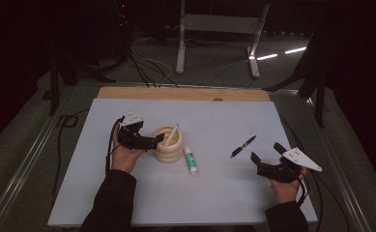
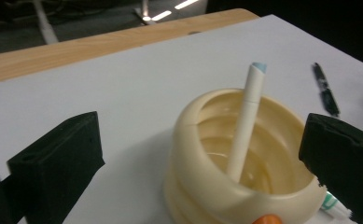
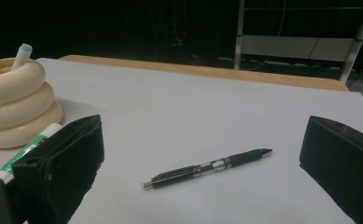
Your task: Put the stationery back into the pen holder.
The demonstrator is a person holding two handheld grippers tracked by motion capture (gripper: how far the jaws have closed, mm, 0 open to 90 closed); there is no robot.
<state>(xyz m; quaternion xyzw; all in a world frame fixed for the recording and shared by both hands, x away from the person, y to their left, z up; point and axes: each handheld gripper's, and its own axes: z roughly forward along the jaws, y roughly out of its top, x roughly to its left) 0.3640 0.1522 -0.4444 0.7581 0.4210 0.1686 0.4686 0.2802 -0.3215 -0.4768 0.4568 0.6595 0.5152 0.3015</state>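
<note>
Standing in the cream cup (image 2: pixel 207 140), white pen (image 2: pixel 247 121) between spread jaws.

Table (image 1: pixel 214 203): white top, wooden strip along its far edge.
Metal frame (image 1: pixel 219 29): pale, on the floor beyond the table.
Floor (image 1: pixel 26 140): grey-green, cables trailing beyond the table.
Light: dim; bright streaks (image 1: pixel 276 53) beside the frame.

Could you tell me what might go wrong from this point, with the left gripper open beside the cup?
1. The left gripper stands open right at the cream cup; drawing back carelessly could knock it, and the white pen leaning inside might tip it over.
2. The glue stick lies close beside the cup and could be nudged and roll.
3. The black pen lies flat before the open right gripper; a shallow grip might slip.
</note>
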